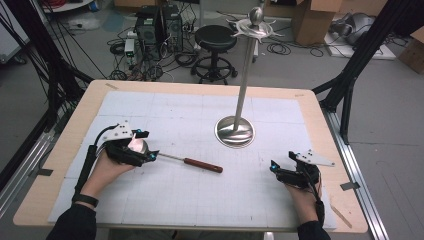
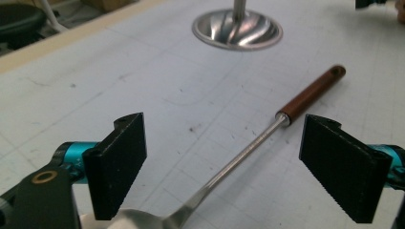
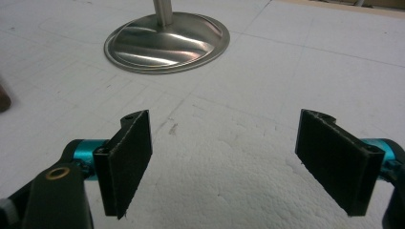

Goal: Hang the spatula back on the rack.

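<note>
A metal spoon with a brown wooden handle (image 1: pixel 202 165) lies on the white mat, bowl to the left and handle pointing right. My left gripper (image 1: pixel 150 144) hovers over the bowl end and is open. In the left gripper view the spoon's shaft (image 2: pixel 239 157) runs up between the wide-apart jaws of my left gripper (image 2: pixel 227 138) without touching them, and the bowl sits at the bottom edge. My right gripper (image 1: pixel 282 160) rests near the mat's right side, open and with nothing in it (image 3: pixel 224 143). The handle's tip (image 3: pixel 4 98) peeks in at the left edge there.
A tall steel stand (image 1: pixel 234 131) with a round base and hooks at its top rises from the mat's middle back; its base (image 2: pixel 237 29) (image 3: pixel 167 42) lies ahead of both grippers. A black stool (image 1: pixel 215 37), computers and cables are on the floor beyond the table.
</note>
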Action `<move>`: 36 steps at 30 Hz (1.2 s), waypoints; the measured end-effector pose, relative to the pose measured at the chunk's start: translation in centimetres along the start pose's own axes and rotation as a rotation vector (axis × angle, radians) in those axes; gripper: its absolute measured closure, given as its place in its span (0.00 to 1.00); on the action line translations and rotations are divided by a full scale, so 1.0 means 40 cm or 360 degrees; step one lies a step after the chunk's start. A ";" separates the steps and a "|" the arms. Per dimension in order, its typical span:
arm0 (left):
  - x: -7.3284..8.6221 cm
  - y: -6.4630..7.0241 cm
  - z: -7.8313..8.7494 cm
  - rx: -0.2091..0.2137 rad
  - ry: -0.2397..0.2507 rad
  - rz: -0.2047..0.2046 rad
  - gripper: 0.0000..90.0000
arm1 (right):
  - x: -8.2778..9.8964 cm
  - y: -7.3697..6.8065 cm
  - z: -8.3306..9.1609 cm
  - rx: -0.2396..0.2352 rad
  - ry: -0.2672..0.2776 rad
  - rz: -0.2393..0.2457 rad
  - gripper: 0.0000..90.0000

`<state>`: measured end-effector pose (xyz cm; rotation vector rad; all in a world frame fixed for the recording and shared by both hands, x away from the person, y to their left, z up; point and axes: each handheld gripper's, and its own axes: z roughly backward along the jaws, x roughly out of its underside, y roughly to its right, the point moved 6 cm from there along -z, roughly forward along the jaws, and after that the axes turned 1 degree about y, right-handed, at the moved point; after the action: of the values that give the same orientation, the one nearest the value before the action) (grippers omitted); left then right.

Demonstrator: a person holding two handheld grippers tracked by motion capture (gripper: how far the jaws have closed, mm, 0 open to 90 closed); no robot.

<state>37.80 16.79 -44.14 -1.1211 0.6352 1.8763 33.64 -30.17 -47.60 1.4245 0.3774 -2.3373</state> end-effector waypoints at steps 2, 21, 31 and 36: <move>-0.001 0.006 -0.021 0.0032 -0.0053 -0.0014 0.23 | 0.000 0.000 0.000 0.0002 0.0001 0.0002 0.21; 0.043 0.024 -0.133 0.0169 -0.0436 -0.0184 0.50 | 0.000 -0.001 -0.001 -0.0015 -0.0001 0.0005 0.21; 0.046 0.038 -0.129 0.0248 -0.0434 -0.0247 0.71 | 0.000 -0.003 -0.001 -0.0018 -0.0003 0.0006 0.21; 0.046 0.054 -0.122 0.0309 -0.0452 -0.0301 0.83 | 0.000 -0.003 -0.001 -0.0022 -0.0003 0.0011 0.21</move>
<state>37.71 12.72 -48.07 -0.7457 0.5174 1.7281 33.62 -30.05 -47.62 1.4150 0.3863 -2.3257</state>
